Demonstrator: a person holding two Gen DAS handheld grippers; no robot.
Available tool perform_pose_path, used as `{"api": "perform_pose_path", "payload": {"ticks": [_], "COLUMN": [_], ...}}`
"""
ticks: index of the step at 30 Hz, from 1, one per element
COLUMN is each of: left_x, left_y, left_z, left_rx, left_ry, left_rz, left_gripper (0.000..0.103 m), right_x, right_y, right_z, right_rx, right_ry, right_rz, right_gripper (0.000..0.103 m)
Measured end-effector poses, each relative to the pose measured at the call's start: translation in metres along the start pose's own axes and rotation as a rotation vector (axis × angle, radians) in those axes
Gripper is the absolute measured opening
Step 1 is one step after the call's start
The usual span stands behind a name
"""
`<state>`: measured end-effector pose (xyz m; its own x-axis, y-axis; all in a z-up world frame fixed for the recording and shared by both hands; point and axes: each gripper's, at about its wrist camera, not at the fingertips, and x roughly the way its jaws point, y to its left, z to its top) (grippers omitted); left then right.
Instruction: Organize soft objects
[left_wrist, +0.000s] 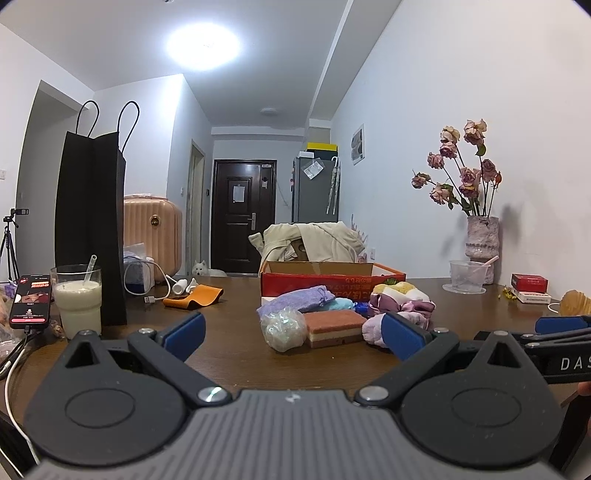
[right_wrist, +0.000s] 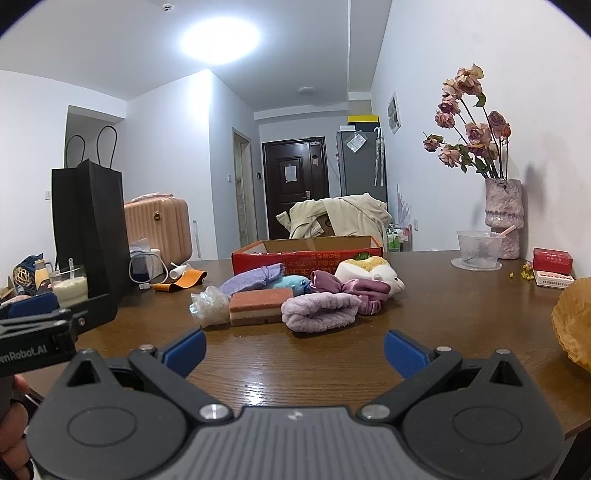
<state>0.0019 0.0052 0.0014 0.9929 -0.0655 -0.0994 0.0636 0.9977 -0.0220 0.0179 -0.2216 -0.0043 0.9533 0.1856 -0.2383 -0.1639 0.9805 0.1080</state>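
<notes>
A pile of soft objects lies mid-table before a red cardboard box (left_wrist: 332, 282) (right_wrist: 306, 254): a layered sponge (left_wrist: 334, 326) (right_wrist: 260, 305), a clear crinkled bag (left_wrist: 282, 328) (right_wrist: 208, 306), a purple pouch (left_wrist: 295, 299) (right_wrist: 251, 277), a blue plush (left_wrist: 341, 304) (right_wrist: 291, 282), a lilac fuzzy cloth (right_wrist: 319, 312) (left_wrist: 373, 328), a satin scrunchie (left_wrist: 413, 308) (right_wrist: 351, 288) and a white-yellow plush (right_wrist: 373, 271) (left_wrist: 397, 288). My left gripper (left_wrist: 293, 332) is open and empty just short of the pile. My right gripper (right_wrist: 293, 349) is open and empty, nearer than the lilac cloth.
A black paper bag (left_wrist: 90, 229), a glass of milk (left_wrist: 77, 299) and a phone (left_wrist: 29, 301) stand at the left. A vase of dried roses (right_wrist: 504, 218), a plastic cup (right_wrist: 478, 249), red boxes (right_wrist: 552, 264) and a paper liner (right_wrist: 574, 321) sit at the right.
</notes>
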Motion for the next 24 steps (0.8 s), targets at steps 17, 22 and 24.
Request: {"api": "perform_pose_path", "payload": {"ticks": [17, 22, 24], "left_x": [0.001, 0.001, 0.001], "left_y": [-0.0014, -0.0021, -0.0027], "left_z": [0.0008, 0.0011, 0.0009], "left_rx": [0.001, 0.006, 0.006], "left_ry": [0.004, 0.008, 0.01], "left_rz": [0.001, -0.002, 0.001], "left_gripper": [0.103, 0.103, 0.103], "right_x": [0.0016, 0.0013, 0.0014], "right_y": [-0.0011, -0.0018, -0.0016], "right_z": [-0.0011, -0.0004, -0.0002], "right_rx": [0.004, 0.007, 0.007], "right_ry": [0.001, 0.0, 0.001], "right_rz": [-0.001, -0.004, -0.005], "right_gripper": [0.103, 0.103, 0.103]}}
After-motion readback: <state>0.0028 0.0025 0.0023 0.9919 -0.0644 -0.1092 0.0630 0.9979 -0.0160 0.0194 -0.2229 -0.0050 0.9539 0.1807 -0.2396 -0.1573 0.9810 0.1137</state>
